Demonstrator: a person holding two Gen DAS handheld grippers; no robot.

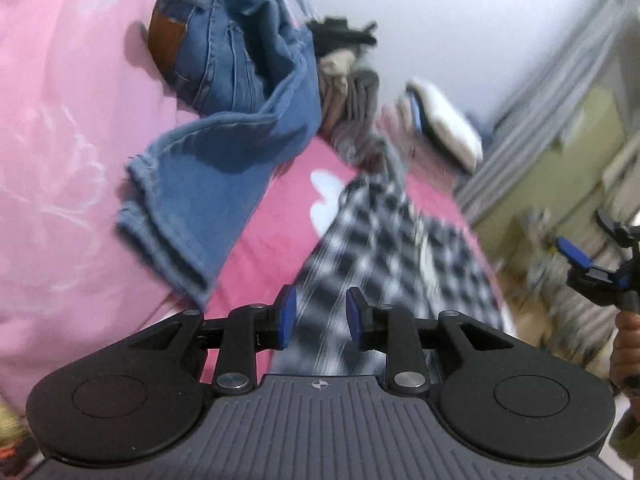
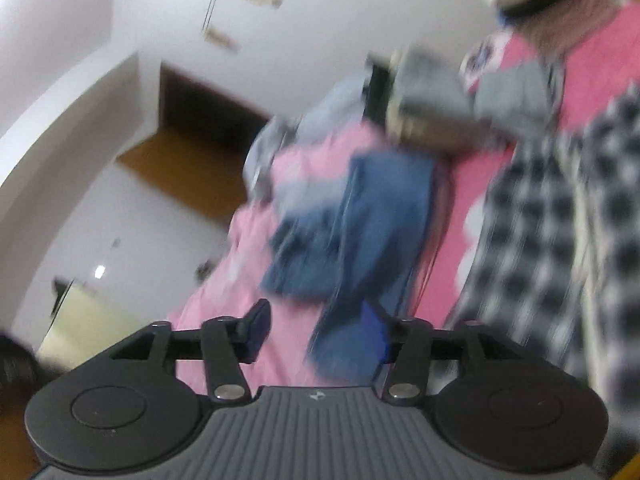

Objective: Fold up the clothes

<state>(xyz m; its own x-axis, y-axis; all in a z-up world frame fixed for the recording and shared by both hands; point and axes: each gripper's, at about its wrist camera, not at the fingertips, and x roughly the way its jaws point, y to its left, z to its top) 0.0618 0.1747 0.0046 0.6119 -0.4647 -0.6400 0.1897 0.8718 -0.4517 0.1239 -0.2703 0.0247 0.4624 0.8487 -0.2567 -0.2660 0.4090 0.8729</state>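
Crumpled blue jeans (image 1: 224,128) lie on the pink bedding (image 1: 60,140), and a black-and-white checked shirt (image 1: 400,248) is spread beside them to the right. My left gripper (image 1: 322,316) hovers over the near end of the shirt, its blue pads apart and nothing pinched between them. My right gripper (image 2: 318,334) stands wide open with only air between its fingers, the jeans (image 2: 360,220) beyond it and the checked shirt (image 2: 552,220) to its right. It also shows at the right edge of the left wrist view (image 1: 588,236), off the bed and held by a hand (image 1: 628,344).
A pile of grey, beige and black clothes (image 1: 348,80) sits at the far side of the bed, with folded white items (image 1: 444,120) next to it. A pale yellow cabinet (image 1: 560,168) stands beyond the bed's right edge. A dark doorway (image 2: 192,132) breaks the white wall.
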